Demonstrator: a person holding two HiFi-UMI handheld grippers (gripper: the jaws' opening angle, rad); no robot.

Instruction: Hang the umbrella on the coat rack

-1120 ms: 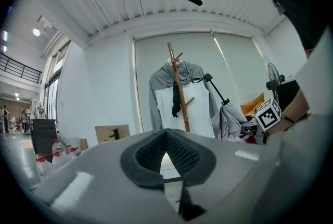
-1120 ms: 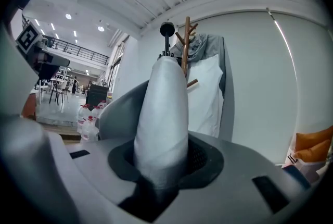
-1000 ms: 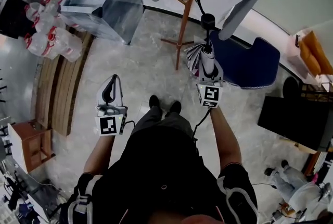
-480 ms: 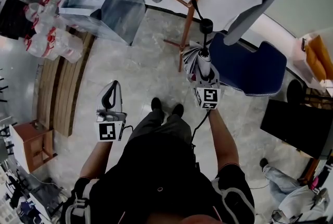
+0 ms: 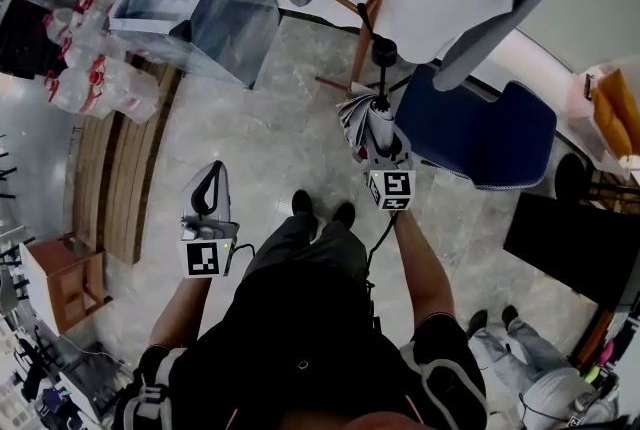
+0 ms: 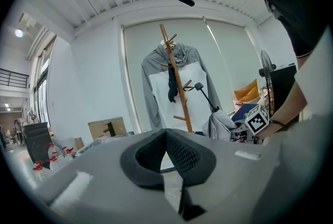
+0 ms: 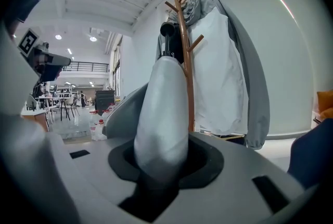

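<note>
Right claw (image 5: 386, 146) is clamped on the folded grey umbrella (image 7: 162, 108), gripping low on the canopy bundle, with fabric filling the gap between the jaws. The umbrella runs up and away from the claw, its black handle (image 7: 167, 30) at the far end. The handle sits just beside the wooden coat rack (image 7: 186, 61) pole near the upper pegs; can't tell if they touch. A grey-white hoodie (image 7: 229, 72) hangs on the rack. Left claw (image 6: 167, 150) has its jaws together with nothing between them, well apart from the umbrella.
</note>
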